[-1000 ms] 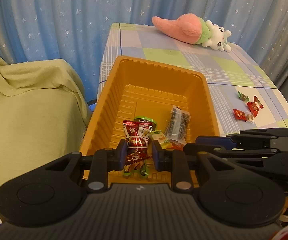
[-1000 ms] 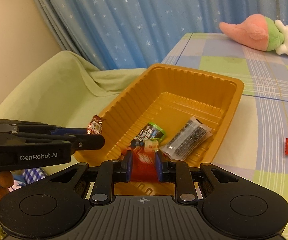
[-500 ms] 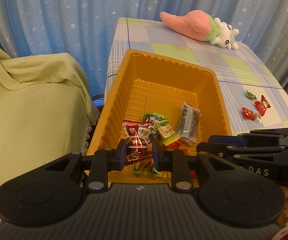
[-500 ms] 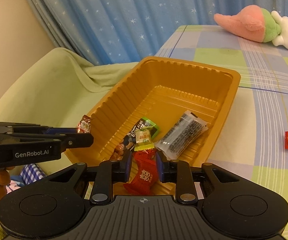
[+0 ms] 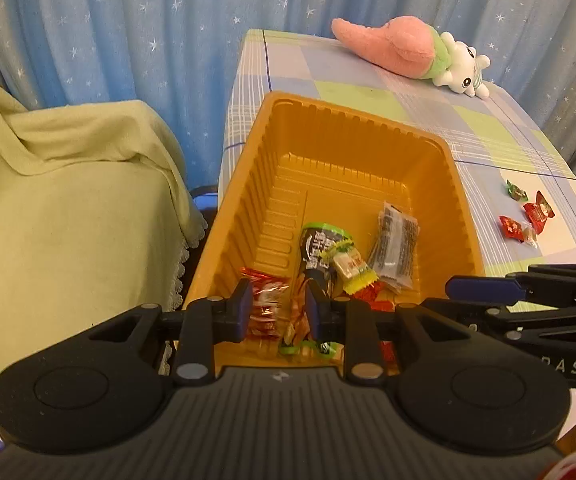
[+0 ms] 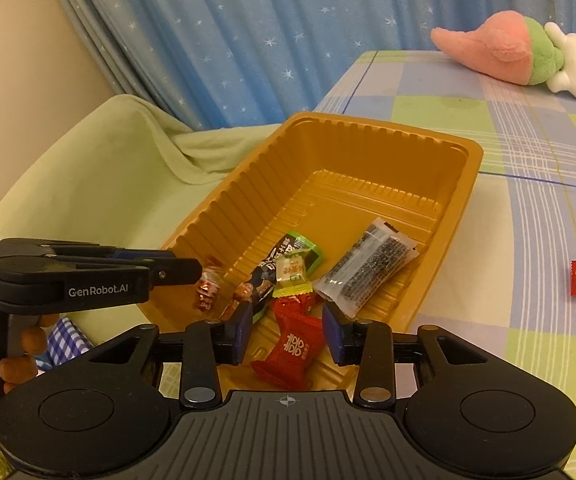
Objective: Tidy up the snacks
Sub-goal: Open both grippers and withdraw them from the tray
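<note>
The right tongs [image 6: 286, 326] were opening; the red candy [image 6: 294, 350] was freed over the tray [image 6: 464, 184]. A red snack [image 5: 265, 306] was gripped by the left tongs [image 5: 279, 307]; release was best made low.

The table [image 5: 352, 92] is covered by a checked cloth in pale blue, green and white. An orange ribbed plastic tray [image 5: 464, 216] stands on it at the near left corner. A pink, green and white plush toy [image 5: 412, 50] lies beyond the tray at the far edge. To the right of the tray, apart from it, lie a small green wrapped candy [image 5: 516, 191] and several red wrapped candies [image 5: 538, 212], grouped close together.
</note>
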Available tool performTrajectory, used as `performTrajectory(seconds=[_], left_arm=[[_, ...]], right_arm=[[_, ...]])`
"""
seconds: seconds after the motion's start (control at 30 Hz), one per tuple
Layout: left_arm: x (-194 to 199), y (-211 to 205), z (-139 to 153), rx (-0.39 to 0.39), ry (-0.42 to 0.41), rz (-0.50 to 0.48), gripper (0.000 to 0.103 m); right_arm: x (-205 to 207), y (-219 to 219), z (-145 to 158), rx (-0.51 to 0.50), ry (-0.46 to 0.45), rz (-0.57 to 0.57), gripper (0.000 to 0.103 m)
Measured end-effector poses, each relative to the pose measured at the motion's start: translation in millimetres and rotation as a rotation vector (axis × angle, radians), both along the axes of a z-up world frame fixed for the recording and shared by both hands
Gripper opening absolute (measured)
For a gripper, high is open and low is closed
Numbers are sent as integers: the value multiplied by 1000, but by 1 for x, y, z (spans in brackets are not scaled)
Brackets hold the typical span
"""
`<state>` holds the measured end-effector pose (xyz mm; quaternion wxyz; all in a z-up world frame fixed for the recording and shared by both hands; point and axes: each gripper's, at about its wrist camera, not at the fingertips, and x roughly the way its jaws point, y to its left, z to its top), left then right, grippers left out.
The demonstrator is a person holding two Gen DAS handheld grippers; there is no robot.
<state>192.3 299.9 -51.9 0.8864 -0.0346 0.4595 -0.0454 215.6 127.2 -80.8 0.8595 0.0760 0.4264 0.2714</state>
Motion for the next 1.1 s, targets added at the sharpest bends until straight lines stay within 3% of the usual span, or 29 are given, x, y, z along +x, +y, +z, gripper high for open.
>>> performTrajectory(seconds=[0.7, 0.77, 1.1], left_arm=[[-41, -11, 16, -39, 1, -8, 38], [-45, -14, 18, -42, 2, -14, 45], [-54, -41, 27, -38, 3, -94, 56]], right_arm=[[-21, -14, 11, 1, -20, -20, 56], [-24, -17, 13, 3, -21, -33, 59], [-40, -55, 21, 48, -15, -150, 72]])
